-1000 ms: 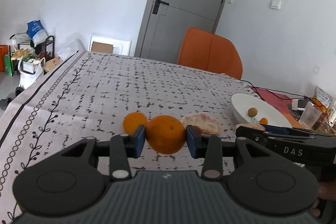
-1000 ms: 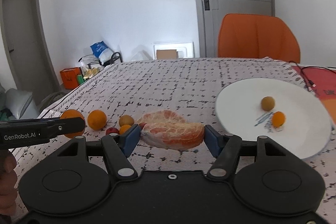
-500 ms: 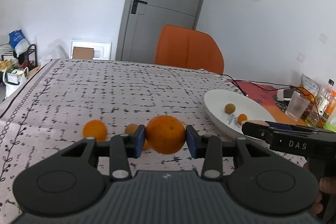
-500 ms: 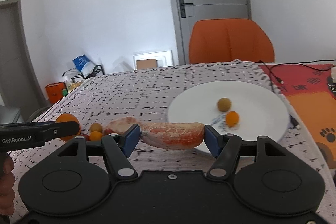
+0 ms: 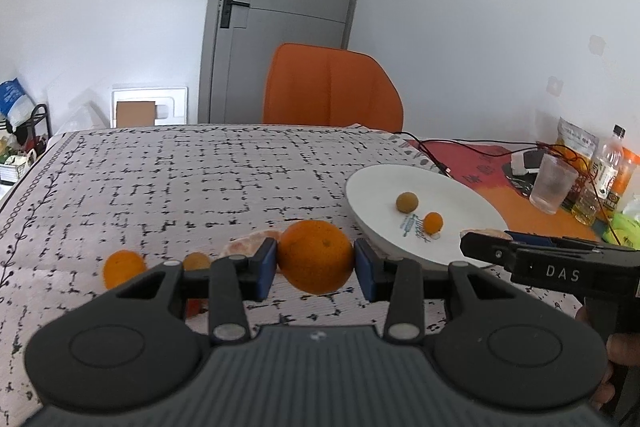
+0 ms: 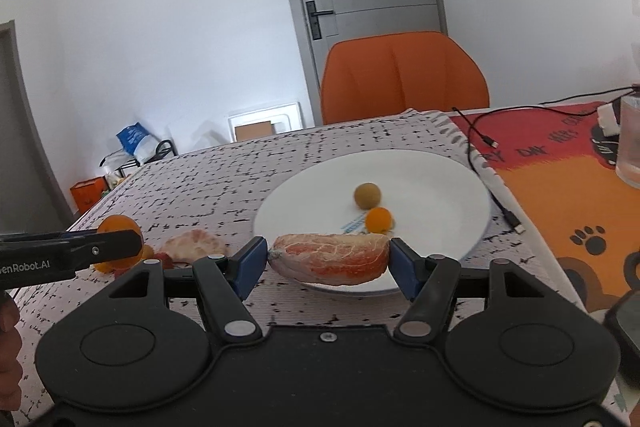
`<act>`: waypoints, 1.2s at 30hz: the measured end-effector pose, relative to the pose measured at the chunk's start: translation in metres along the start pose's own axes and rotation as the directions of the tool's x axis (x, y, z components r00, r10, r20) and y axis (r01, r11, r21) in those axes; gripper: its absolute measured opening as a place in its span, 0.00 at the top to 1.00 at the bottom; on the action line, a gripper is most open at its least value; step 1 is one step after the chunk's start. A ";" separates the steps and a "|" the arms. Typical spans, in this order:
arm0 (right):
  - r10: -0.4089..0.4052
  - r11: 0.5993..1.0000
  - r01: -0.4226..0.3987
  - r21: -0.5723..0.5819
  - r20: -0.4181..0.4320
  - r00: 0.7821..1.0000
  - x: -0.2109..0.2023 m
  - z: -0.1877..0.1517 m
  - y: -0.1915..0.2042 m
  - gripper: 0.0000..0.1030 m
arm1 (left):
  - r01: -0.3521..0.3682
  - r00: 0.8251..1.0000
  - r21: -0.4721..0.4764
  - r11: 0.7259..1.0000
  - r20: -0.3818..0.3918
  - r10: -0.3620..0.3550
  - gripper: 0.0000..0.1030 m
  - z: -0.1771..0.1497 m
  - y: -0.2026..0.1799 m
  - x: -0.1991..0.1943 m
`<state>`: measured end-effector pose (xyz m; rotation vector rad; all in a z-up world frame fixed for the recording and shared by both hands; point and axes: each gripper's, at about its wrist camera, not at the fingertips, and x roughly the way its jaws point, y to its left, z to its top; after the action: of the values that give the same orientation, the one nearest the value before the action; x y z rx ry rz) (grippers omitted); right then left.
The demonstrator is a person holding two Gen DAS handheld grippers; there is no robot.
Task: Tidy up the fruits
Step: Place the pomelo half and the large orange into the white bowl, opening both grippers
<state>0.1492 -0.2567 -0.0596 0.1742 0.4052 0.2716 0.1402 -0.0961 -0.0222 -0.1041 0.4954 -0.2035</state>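
Two loads | left gripper [image 5: 315, 263] grips orange [image 5: 315, 255] | right gripper [image 6: 328, 261] clamps pomelo wedge [image 6: 330, 258] | I lower gently onto plate [image 6: 436, 167], clear of small fruits.

Two small fruits [image 6: 372, 207] lie on the plate [image 6: 440, 179], loose fruit [image 6: 196, 245] on the tablecloth [image 6: 224, 183] to its left.

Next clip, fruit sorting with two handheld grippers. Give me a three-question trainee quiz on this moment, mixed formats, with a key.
1. True or false: the left gripper holds an orange.
2. What does the right gripper hold? A) a cup B) a peeled pomelo piece C) a bottle
3. Fill in: ___ small fruits lie on the plate.

Key:
1. True: the jaws are shut on it.
2. B: the pomelo piece sits between the jaws, at the plate's near rim.
3. Two: a brownish fruit and a small orange fruit.
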 end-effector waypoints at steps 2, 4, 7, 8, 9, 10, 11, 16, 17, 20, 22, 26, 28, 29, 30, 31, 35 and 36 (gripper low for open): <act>-0.003 1.000 0.003 0.008 0.003 1.000 0.000 0.000 -0.005 0.38 | 0.004 1.000 0.007 1.000 -0.002 -0.004 0.61 0.001 -0.004 0.003; -0.002 1.000 0.002 0.015 0.003 1.000 0.000 0.000 -0.009 0.38 | 0.008 1.000 0.013 1.000 -0.002 -0.008 0.61 0.003 -0.009 0.006; -0.005 1.000 0.005 0.019 0.009 1.000 0.000 0.000 -0.013 0.38 | 0.015 1.000 0.024 1.000 0.001 -0.015 0.61 0.006 -0.014 0.010; -0.006 1.000 0.006 0.021 0.011 1.000 0.000 0.000 -0.015 0.38 | 0.018 1.000 0.027 0.999 0.001 -0.018 0.61 0.007 -0.016 0.012; -0.007 1.000 0.007 0.024 0.013 1.000 0.000 0.000 -0.017 0.38 | 0.020 1.000 0.030 0.999 0.000 -0.020 0.61 0.008 -0.018 0.013; -0.009 1.000 0.008 0.026 0.014 1.000 0.001 0.000 -0.019 0.38 | 0.023 1.000 0.033 0.999 -0.001 -0.023 0.61 0.008 -0.020 0.015; -0.012 1.000 0.011 0.028 0.014 1.000 0.001 0.000 -0.020 0.38 | 0.025 1.000 0.036 0.999 -0.001 -0.025 0.61 0.009 -0.021 0.017; -0.014 0.999 0.014 0.038 0.018 1.000 0.004 0.001 -0.027 0.34 | 0.039 0.999 0.049 0.998 -0.003 -0.039 0.61 0.012 -0.028 0.026; -0.017 0.999 0.016 0.039 0.019 1.000 0.004 0.001 -0.028 0.33 | 0.042 0.999 0.050 0.998 -0.004 -0.042 0.61 0.013 -0.030 0.028; -0.019 0.999 0.017 0.047 0.036 0.999 0.000 0.000 -0.031 0.33 | 0.053 0.999 0.058 0.997 -0.005 -0.053 0.61 0.015 -0.035 0.033; -0.017 0.998 0.015 0.056 0.040 0.999 -0.003 -0.001 -0.034 0.33 | 0.060 0.998 0.066 0.996 -0.007 -0.060 0.61 0.017 -0.039 0.036; -0.019 0.998 0.016 0.065 0.044 0.999 -0.009 -0.004 -0.038 0.33 | 0.077 0.997 0.082 0.994 -0.006 -0.077 0.61 0.021 -0.048 0.042; -0.021 0.997 0.018 0.070 0.043 0.999 -0.011 -0.005 -0.039 0.33 | 0.085 0.996 0.089 0.992 -0.007 -0.085 0.61 0.022 -0.052 0.044; -0.021 0.997 0.018 0.073 0.043 0.999 -0.012 -0.005 -0.040 0.33 | 0.089 0.996 0.094 0.992 -0.007 -0.089 0.61 0.023 -0.054 0.046; -0.021 0.997 0.018 0.076 0.044 0.999 -0.012 -0.005 -0.042 0.33 | 0.093 0.996 0.098 0.991 -0.007 -0.093 0.61 0.023 -0.056 0.047; -0.021 0.997 0.018 0.080 0.044 0.999 -0.013 -0.006 -0.043 0.33 | 0.096 0.995 0.100 0.990 -0.009 -0.096 0.61 0.024 -0.058 0.049; -0.028 0.996 0.025 0.090 0.042 0.999 -0.014 -0.006 -0.047 0.32 | 0.105 0.994 0.113 0.988 -0.011 -0.104 0.61 0.027 -0.064 0.056; -0.029 0.995 0.025 0.093 0.041 0.999 -0.014 -0.007 -0.047 0.32 | 0.109 0.994 0.118 0.987 -0.011 -0.108 0.61 0.028 -0.065 0.058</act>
<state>0.1451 -0.3051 -0.0710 0.2641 0.3785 0.2221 0.1927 -0.1710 -0.0144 -0.0145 0.4813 -0.3391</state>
